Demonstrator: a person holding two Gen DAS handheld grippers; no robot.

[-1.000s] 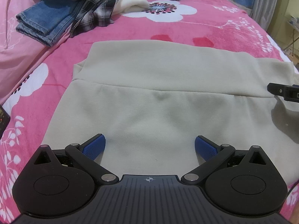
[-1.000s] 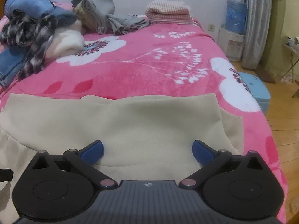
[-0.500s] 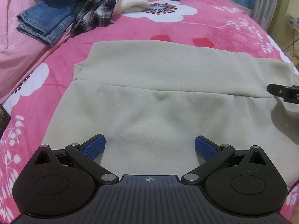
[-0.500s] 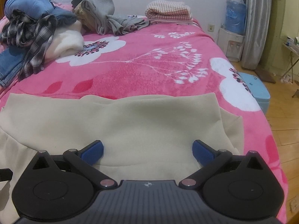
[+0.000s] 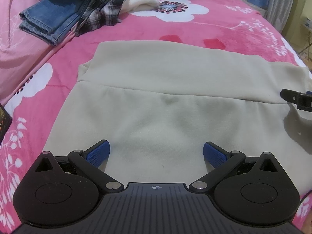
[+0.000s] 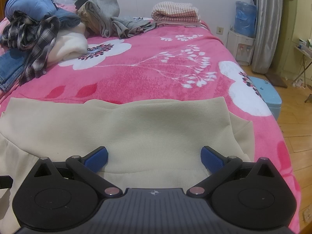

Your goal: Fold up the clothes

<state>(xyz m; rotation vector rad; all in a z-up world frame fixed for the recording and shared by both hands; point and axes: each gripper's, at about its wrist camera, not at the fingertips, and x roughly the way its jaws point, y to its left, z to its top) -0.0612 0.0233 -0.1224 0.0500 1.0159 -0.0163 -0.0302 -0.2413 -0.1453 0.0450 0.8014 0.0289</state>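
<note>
Both grippers, left (image 5: 156,153) and right (image 6: 154,159), are held wide open above one cream garment (image 5: 175,101), nothing being gripped between their blue pads. One pink floral blanket (image 6: 156,66) is spread beneath the garment, which is laid flat with its far portion folded over. Farther back, one folded pair of jeans (image 5: 50,19), one plaid shirt (image 5: 101,9) and one checked towel stack (image 6: 175,15) are seen.

no text, label, brand or number can be read anywhere.

Cream sweatshirt (image 5: 167,101), spread flat on the bed, far part folded over the body
</note>
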